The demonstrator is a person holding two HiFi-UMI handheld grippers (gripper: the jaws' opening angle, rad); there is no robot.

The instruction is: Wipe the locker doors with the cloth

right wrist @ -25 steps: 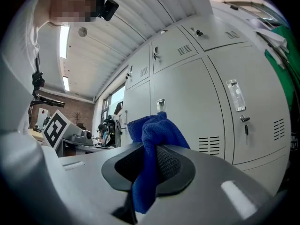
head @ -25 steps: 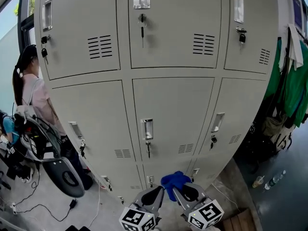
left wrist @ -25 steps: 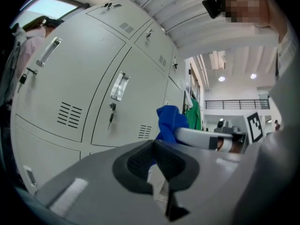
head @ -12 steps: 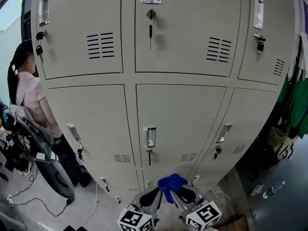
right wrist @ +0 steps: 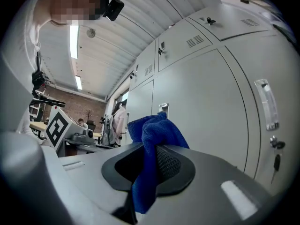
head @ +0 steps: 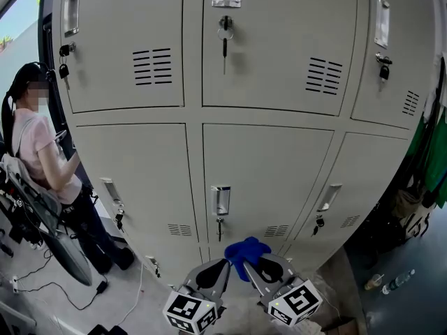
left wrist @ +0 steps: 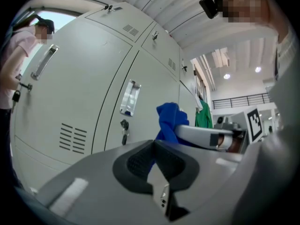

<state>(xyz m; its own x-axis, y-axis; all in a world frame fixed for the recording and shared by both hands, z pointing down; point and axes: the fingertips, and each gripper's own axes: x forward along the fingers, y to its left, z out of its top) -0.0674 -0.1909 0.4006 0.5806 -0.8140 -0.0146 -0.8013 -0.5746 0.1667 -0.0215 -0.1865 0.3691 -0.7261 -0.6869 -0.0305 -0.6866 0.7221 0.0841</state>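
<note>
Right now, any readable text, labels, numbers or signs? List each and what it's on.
None legible.
On locker doors: no numbers; the handle plate shows no readable print.
Marker cubes on left gripper and right gripper: square patterns only, no letters.
On blue cloth: no tag or print.
Bottles at right: too small to read.

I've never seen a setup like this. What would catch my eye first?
The bright blue cloth, pinched in the right gripper low in the head view, stands out against the wall of grey locker doors filling the frame. A person in a pink top stands at the lockers' left edge.
</note>
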